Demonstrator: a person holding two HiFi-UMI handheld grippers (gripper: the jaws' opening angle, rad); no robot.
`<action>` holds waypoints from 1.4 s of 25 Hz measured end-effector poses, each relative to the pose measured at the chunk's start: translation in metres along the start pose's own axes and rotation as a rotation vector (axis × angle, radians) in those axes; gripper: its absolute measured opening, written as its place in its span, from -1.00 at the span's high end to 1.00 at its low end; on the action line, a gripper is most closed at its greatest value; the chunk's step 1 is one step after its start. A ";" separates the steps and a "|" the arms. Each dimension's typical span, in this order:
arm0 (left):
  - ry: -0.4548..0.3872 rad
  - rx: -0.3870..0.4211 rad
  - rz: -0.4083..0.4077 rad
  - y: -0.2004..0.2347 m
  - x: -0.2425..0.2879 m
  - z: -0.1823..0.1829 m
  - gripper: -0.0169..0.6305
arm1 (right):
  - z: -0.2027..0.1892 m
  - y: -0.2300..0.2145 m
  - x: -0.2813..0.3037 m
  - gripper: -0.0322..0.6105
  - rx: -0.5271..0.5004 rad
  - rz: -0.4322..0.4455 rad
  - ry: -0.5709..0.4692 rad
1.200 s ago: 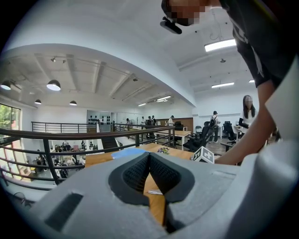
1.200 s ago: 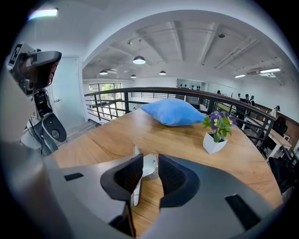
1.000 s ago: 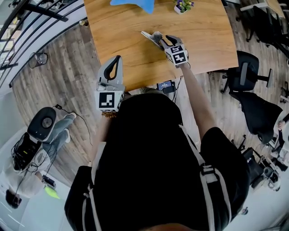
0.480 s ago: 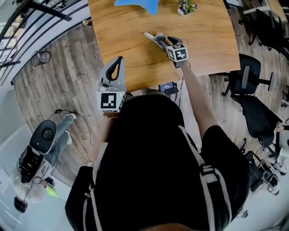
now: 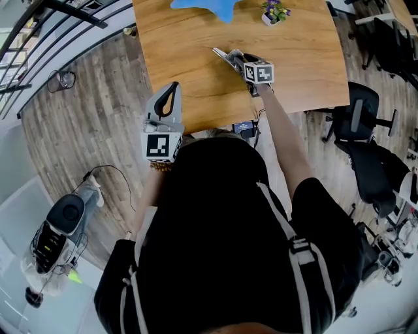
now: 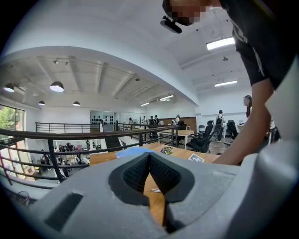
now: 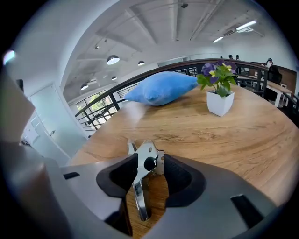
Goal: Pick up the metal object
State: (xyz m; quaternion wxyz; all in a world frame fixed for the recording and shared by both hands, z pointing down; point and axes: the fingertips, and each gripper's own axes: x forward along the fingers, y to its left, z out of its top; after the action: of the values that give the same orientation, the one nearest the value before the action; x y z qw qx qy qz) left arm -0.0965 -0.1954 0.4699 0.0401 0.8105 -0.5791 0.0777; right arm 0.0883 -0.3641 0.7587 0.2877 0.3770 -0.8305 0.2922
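The metal object (image 5: 224, 57), a shiny hinged tool with a black knob, lies on the wooden table (image 5: 300, 59). In the right gripper view its metal object handle (image 7: 139, 196) runs back between the dark pads. My right gripper (image 5: 239, 59) reaches around its near end, jaws opening wide, pads (image 7: 122, 175) on either side and not pressing it. My left gripper (image 5: 172, 86) hangs at the table's near left edge, off the tool, its pads (image 6: 140, 170) meeting at the tips with nothing between them.
A blue cushion (image 5: 202, 6) and a small white pot of purple flowers (image 5: 274, 12) sit at the table's far side. A small dark device (image 5: 243, 126) lies at the near edge. Office chairs (image 5: 356, 117) stand to the right, a railing (image 5: 39, 39) to the left.
My right gripper has slid forward over the tool's near end, and its jaws stand wider. The tool has stayed where it was on the table. The left gripper has hardly moved.
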 end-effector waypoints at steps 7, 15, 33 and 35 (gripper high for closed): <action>0.005 -0.008 0.012 0.002 0.001 -0.002 0.93 | 0.005 0.008 0.010 0.35 -0.008 0.017 0.012; 0.003 -0.029 0.012 0.001 -0.001 -0.002 0.93 | -0.006 0.013 0.017 0.36 -0.123 0.005 0.072; -0.006 -0.035 0.008 0.001 0.002 0.001 0.93 | -0.013 0.021 0.011 0.52 -0.117 0.031 0.064; -0.014 -0.035 0.002 -0.001 0.004 0.003 0.93 | -0.016 0.021 0.010 0.54 -0.111 0.036 0.065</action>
State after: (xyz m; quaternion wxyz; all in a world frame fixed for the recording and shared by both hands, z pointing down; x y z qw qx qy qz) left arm -0.0940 -0.1998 0.4675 0.0503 0.8096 -0.5816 0.0617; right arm 0.0705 -0.3456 0.7708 0.3299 0.3358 -0.8422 0.2627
